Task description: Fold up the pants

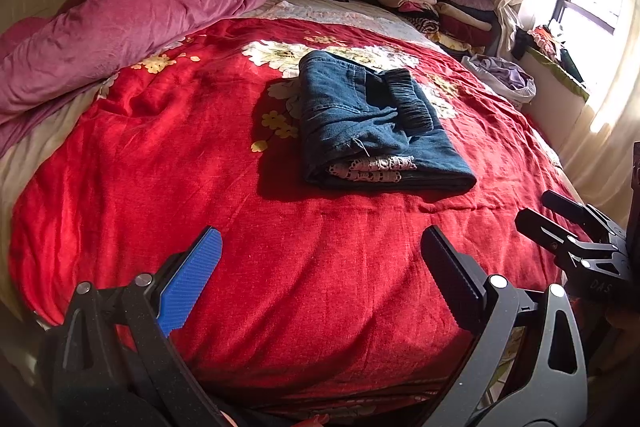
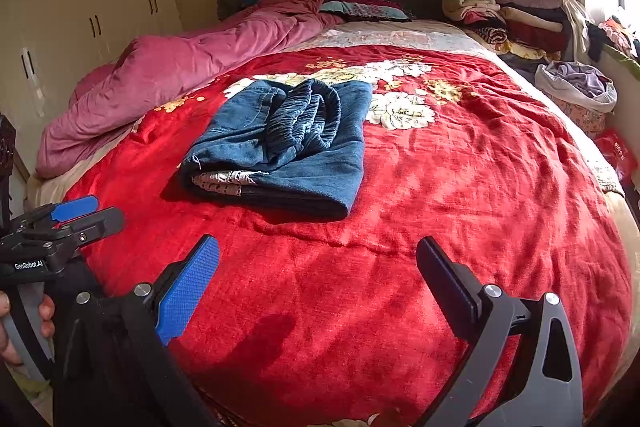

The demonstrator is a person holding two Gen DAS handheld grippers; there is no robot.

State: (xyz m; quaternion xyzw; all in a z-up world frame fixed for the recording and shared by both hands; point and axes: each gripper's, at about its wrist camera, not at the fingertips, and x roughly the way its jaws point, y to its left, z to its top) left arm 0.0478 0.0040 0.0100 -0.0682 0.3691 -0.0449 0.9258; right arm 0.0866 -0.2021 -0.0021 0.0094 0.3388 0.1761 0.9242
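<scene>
1. The pants (image 1: 372, 123) lie folded into a thick denim bundle in the middle of the bed, on the red floral blanket (image 1: 280, 287), elastic waistband on top and a pale lace hem showing at the near edge.
2. Your left tool (image 1: 320, 267) and right tool (image 2: 318, 271) both stand wide and carry nothing, well short of the bundle.
3. I judge the folding nearly done; if you tidy it, press the loose waistband flat and square the near edge; don't pull a single layer.
4. The blanket is wrinkled and soft, so a drag may bunch it.
5. The pink duvet (image 1: 112, 39) sits to the left, the stacked clothes (image 1: 436, 7) and a bag of laundry (image 2: 576, 83) to the right; none blocks your reach.
</scene>
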